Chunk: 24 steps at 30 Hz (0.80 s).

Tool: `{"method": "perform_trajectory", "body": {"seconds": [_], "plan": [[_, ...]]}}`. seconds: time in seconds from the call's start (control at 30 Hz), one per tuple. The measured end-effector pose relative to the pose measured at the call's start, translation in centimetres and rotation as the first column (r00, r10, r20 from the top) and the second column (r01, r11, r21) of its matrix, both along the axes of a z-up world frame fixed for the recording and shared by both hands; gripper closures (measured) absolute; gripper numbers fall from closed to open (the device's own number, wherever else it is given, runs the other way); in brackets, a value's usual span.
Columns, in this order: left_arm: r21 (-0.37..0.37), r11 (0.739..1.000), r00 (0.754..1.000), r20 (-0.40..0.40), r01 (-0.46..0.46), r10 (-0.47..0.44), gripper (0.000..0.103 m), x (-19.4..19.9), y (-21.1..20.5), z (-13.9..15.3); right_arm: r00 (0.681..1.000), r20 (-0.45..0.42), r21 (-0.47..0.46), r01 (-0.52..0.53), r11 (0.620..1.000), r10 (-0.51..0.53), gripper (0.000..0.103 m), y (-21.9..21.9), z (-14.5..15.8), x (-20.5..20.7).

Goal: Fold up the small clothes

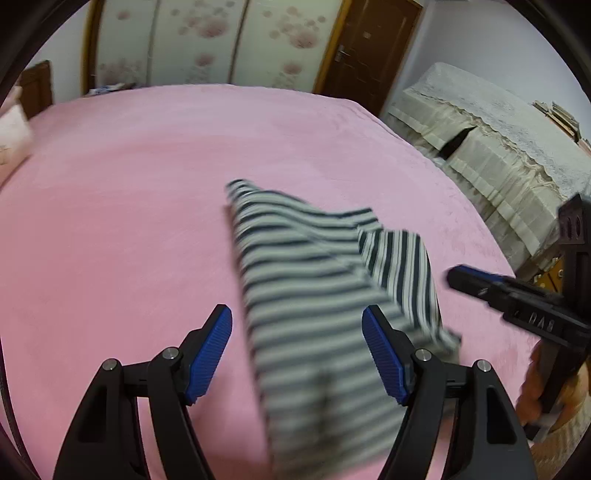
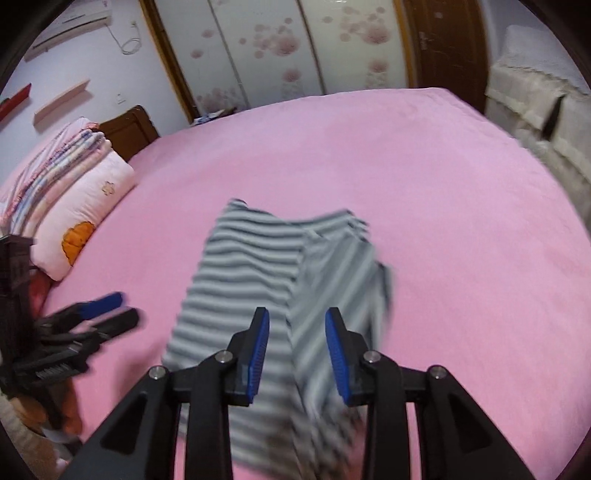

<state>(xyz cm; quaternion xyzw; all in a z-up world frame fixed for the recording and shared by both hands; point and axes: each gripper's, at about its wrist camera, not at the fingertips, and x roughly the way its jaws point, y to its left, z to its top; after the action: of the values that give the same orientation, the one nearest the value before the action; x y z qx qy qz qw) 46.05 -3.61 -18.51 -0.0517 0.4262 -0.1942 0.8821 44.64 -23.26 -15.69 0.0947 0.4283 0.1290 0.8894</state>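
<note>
striped garment (image 1: 314, 295) motion-blurred, near end cut off by bottom edge

Bedroom. Large bed with pink sheet (image 2: 406, 177) fills most of both views. Behind it, wardrobe with floral sliding panels (image 2: 280, 48), wood-trimmed, next to a dark brown door (image 1: 369, 48). Dark wooden headboard (image 2: 127, 129) at the left, with a folded striped quilt (image 2: 62, 158) on a pink pillow (image 2: 85, 218) in front of it. White wall carries an air conditioner (image 2: 74, 22), two shelves (image 2: 61, 101) and a socket. Right side: furniture under cream lace covers (image 1: 491, 147), probably a sofa. Lighting even, indoor.
</note>
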Motion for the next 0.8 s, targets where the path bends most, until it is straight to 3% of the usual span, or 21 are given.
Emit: {"method": "perform_trajectory", "body": {"seconds": [0.17, 0.27, 0.3, 0.33, 0.4, 0.57, 0.8], "plan": [[0.003, 1.000, 0.998, -0.062, -0.013, 0.013, 0.031, 6.2, -2.3, -3.4, 0.995, -0.087, 0.039, -0.048, 0.998, 0.051, 0.076, 1.4, -4.0, 6.6], [0.098, 0.995, 0.993, -0.115, -0.019, 0.030, 0.031, 8.4, -2.6, -6.3, 0.989, -0.151, -0.059, -0.011, 0.998, 0.002, 0.087, 0.9, -6.8, 8.9], [0.125, 0.992, 0.989, -0.145, -0.021, 0.039, 0.031, 8.9, -2.3, -7.4, 0.986, -0.165, -0.103, 0.011, 0.995, -0.028, 0.097, 0.2, -7.7, 9.5], [0.125, 0.992, 0.985, -0.170, -0.019, 0.040, 0.031, 9.3, -1.9, -8.4, 0.984, -0.175, -0.114, 0.020, 0.993, -0.040, 0.103, -0.6, -8.4, 9.7], [0.094, 0.995, 0.985, -0.170, -0.024, 0.040, 0.031, 9.5, -1.1, -9.1, 0.981, -0.188, -0.075, 0.038, 0.996, -0.051, 0.103, -2.3, -9.3, 9.7], [0.079, 0.996, 0.988, -0.147, -0.031, 0.042, 0.030, 9.1, -0.6, -8.7, 0.984, -0.144, -0.092, 0.094, 0.991, -0.107, 0.103, -4.8, -8.7, 8.7], [0.117, 0.987, 0.993, -0.033, -0.112, 0.117, 0.030, 7.1, 1.5, -4.4, 0.986, -0.106, -0.067, 0.121, 0.990, -0.127, 0.101, -7.0, -5.5, 5.9]]}}
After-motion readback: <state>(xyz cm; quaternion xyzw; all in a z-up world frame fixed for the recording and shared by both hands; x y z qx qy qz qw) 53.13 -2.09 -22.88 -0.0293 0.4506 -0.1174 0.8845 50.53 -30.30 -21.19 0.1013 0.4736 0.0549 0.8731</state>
